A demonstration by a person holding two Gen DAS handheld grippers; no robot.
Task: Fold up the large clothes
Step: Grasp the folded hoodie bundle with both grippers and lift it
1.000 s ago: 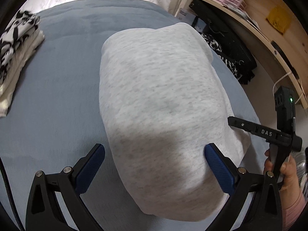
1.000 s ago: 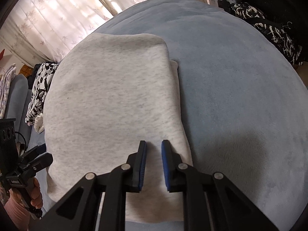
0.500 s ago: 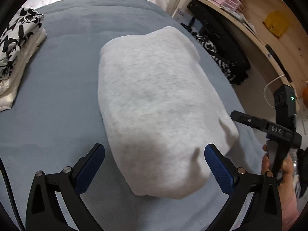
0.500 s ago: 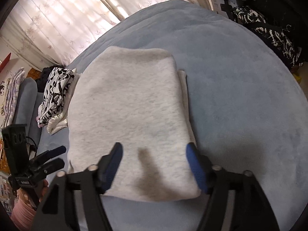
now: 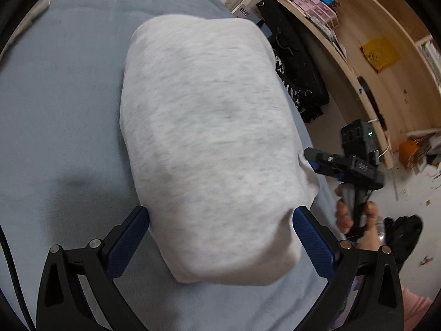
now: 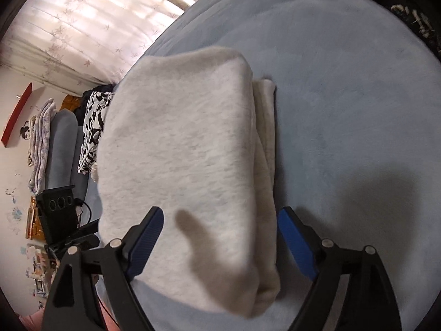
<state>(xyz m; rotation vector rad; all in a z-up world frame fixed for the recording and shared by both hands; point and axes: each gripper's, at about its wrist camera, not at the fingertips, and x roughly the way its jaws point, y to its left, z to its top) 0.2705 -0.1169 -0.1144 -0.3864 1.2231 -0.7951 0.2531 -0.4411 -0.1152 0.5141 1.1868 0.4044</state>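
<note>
A folded light grey sweatshirt (image 5: 209,138) lies flat on the blue bed cover (image 5: 60,104); it also shows in the right wrist view (image 6: 179,160), with thicker folded layers along its right edge. My left gripper (image 5: 220,237) is open and empty, its jaws spread on either side of the garment's near end. My right gripper (image 6: 220,240) is open and empty above the garment's near edge, and also shows in the left wrist view (image 5: 325,165) beside the garment's right side.
A stack of folded clothes with a black-and-white patterned piece (image 6: 92,127) sits at the bed's far side. Black clothes (image 5: 300,82) hang off the bed's right edge below a wooden shelf (image 5: 344,44). Curtains (image 6: 82,27) lie beyond the bed.
My right gripper has opened and let go of the sweatshirt's edge, then drawn back. My left gripper stays open and has shifted to the right along the garment's near end.
</note>
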